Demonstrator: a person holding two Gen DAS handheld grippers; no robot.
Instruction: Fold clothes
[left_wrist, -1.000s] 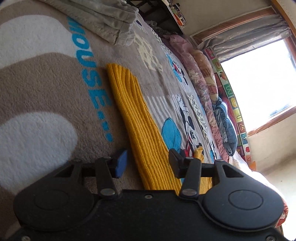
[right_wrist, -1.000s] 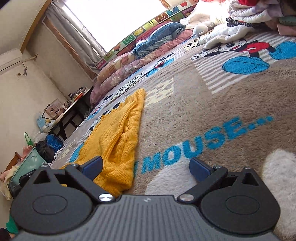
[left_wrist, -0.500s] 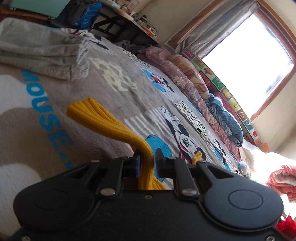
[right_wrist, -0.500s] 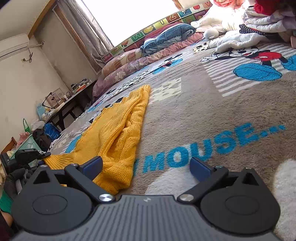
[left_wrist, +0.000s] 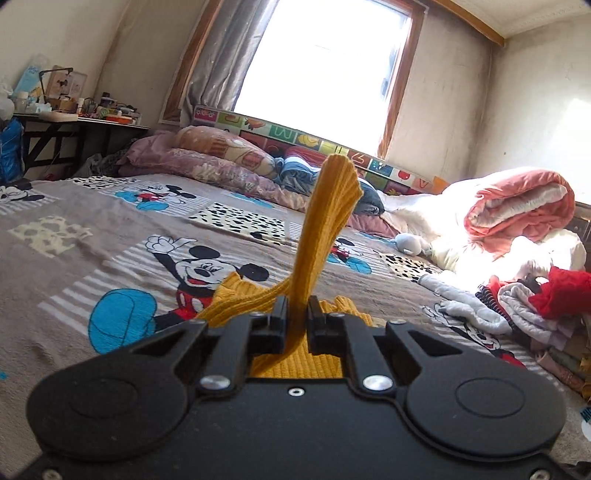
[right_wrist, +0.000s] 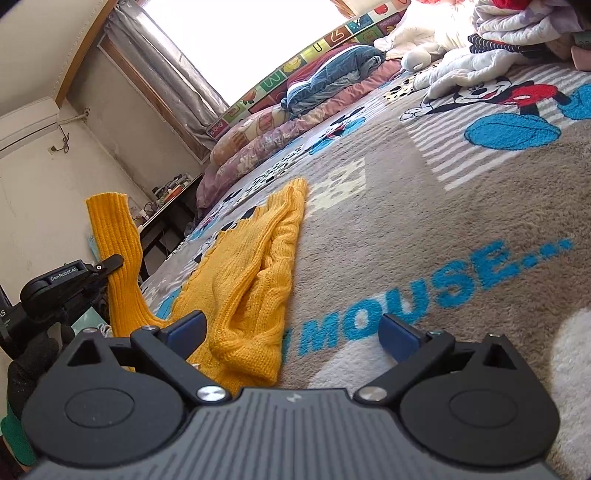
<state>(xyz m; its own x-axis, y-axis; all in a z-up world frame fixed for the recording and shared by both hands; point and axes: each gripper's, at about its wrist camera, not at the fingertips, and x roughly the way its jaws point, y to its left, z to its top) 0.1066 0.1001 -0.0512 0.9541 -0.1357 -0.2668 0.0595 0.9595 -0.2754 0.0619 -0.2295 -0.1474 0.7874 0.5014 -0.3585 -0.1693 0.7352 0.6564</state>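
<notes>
While the blanket (right_wrist: 461, 206) lies flat over the bed, the yellow sweater (right_wrist: 255, 273) sits on it, body down, sleeve (left_wrist: 325, 221) raised. Left gripper (left_wrist: 295, 314) pinches that sleeve, cuff sticking up past the pads. Right gripper (right_wrist: 291, 332) spread wide, empty, just beside the sweater hem.

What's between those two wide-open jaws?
In the right wrist view, just bare blanket with blue lettering; the yellow sweater lies by the right gripper's left jaw.
</notes>
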